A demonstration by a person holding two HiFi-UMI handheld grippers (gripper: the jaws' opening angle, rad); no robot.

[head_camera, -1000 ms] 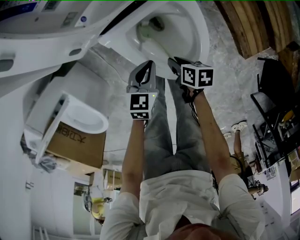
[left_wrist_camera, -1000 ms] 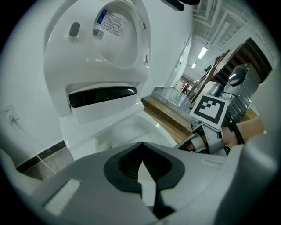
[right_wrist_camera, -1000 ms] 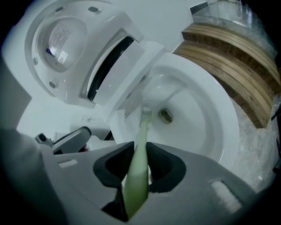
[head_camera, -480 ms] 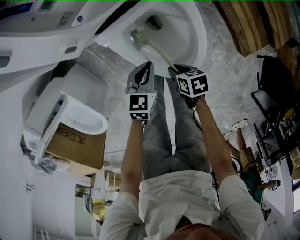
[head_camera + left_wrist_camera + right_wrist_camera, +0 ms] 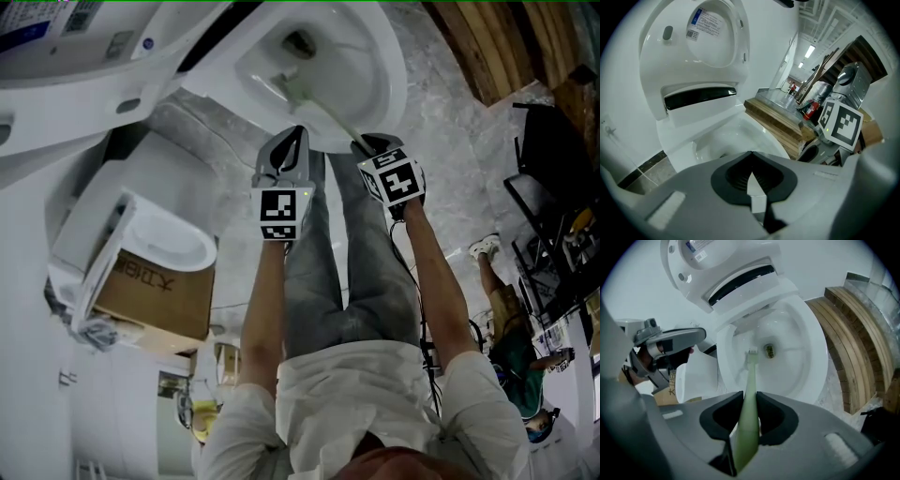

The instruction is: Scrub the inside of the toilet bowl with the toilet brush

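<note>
The right gripper is clenched on the handle of the pale green toilet brush, whose head sits inside the toilet bowl, just beside the drain. The left gripper hangs just outside the bowl's front rim, jaws pressed together on nothing.

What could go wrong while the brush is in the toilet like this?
The right gripper pinches only the thin handle of the toilet brush; a hard push might make it twist or slip.
The bristles are down inside the toilet bowl, so a quick flick might splash over the rim.
The left gripper is shut and empty, so it can't steady anything.
</note>
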